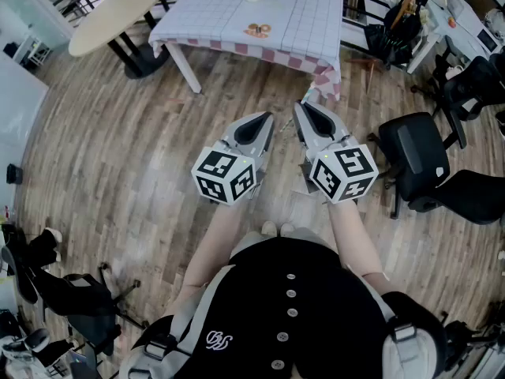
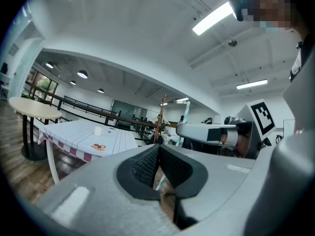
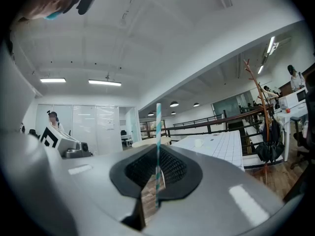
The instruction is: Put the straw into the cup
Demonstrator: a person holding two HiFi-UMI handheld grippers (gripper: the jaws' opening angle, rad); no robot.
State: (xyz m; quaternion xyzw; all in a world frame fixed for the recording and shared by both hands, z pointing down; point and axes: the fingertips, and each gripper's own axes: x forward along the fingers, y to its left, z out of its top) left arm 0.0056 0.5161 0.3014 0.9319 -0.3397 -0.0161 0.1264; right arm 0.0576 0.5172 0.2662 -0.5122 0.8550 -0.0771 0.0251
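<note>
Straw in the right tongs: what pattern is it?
The straw has teal and white stripes; the right gripper view shows it best.

An open-plan office is showing here: black swivel chairs (image 1: 418, 160) are standing along the right edge of a wood-plank floor (image 1: 102, 148), near a cloth-covered table (image 1: 229, 10). Strip lights (image 3: 104, 82) are glowing above glass partitions (image 3: 98, 124).
</note>
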